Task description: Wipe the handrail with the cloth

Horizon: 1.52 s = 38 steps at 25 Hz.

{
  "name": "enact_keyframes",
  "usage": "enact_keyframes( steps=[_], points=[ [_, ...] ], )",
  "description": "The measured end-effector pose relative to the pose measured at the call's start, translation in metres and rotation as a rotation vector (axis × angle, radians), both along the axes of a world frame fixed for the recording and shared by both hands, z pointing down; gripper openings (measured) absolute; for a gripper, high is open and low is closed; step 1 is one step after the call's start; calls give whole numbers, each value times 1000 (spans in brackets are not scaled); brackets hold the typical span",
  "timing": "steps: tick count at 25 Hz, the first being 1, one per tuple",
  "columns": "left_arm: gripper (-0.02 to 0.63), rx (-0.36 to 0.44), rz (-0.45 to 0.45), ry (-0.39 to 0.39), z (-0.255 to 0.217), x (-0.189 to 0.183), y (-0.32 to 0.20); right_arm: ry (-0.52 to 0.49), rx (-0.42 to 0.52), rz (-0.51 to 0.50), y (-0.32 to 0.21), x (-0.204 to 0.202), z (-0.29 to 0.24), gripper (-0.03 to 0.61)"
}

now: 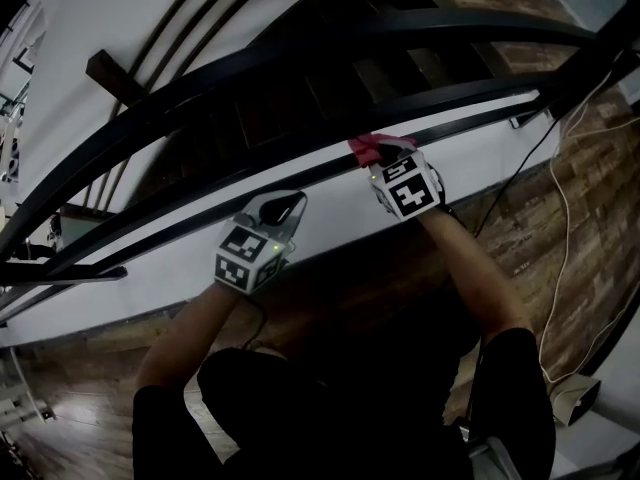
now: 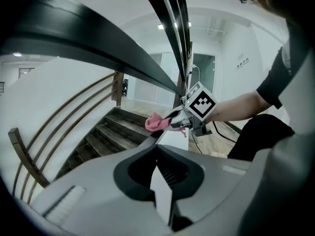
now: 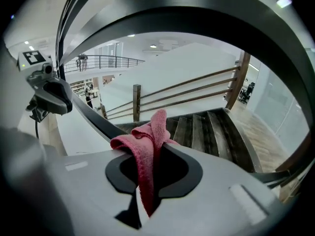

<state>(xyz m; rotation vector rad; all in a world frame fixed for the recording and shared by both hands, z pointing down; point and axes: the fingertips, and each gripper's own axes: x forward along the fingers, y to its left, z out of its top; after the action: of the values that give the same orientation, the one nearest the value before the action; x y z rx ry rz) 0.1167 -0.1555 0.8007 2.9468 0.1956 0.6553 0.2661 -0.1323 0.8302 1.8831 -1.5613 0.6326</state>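
Observation:
The black metal handrail (image 1: 200,194) curves across the head view, with more black rails above it. A pink cloth (image 1: 374,148) lies on this rail, and my right gripper (image 1: 385,163) is shut on it. In the right gripper view the cloth (image 3: 147,151) hangs folded between the jaws over the rail (image 3: 88,114). My left gripper (image 1: 284,209) hovers just below the same rail, lower and to the left, shut with nothing in it. From the left gripper view (image 2: 157,149) I see the cloth (image 2: 156,122) and the right gripper (image 2: 183,119) further up the rail.
Wooden stairs (image 3: 216,132) descend beyond the rails, with a wooden banister (image 3: 187,95) on the far side. A white wall panel (image 1: 330,218) runs under the rail. Cables (image 1: 565,218) trail over the wood floor at right. The person's arms and dark clothing fill the lower head view.

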Motion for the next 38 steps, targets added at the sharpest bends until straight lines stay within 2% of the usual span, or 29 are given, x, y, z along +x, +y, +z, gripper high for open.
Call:
enact_keyframes(
  steps=[4,12,18,23,29,38],
  points=[
    [0,-11,-48,26,-4,-24,-17,51,-68,-49,-12,-23,3,51],
    [0,-10,-153,46,9,-60,-51,63,-84,-122,-43,-70,6,51],
    [0,-35,-199,55,11,-75,-67,193,-152,-174,-45,-80,8,51],
    [0,-32,-216,58,16,-80,-68,142,-143,-163,-49,-90,6,51],
    [0,-30,-202,36,24,-94,-66,173,-187,-273,-60,-123,8,51],
    [0,-50,-241,20,30,-117,-73,170,-189,-347,-80,-161,10,51]
  ],
)
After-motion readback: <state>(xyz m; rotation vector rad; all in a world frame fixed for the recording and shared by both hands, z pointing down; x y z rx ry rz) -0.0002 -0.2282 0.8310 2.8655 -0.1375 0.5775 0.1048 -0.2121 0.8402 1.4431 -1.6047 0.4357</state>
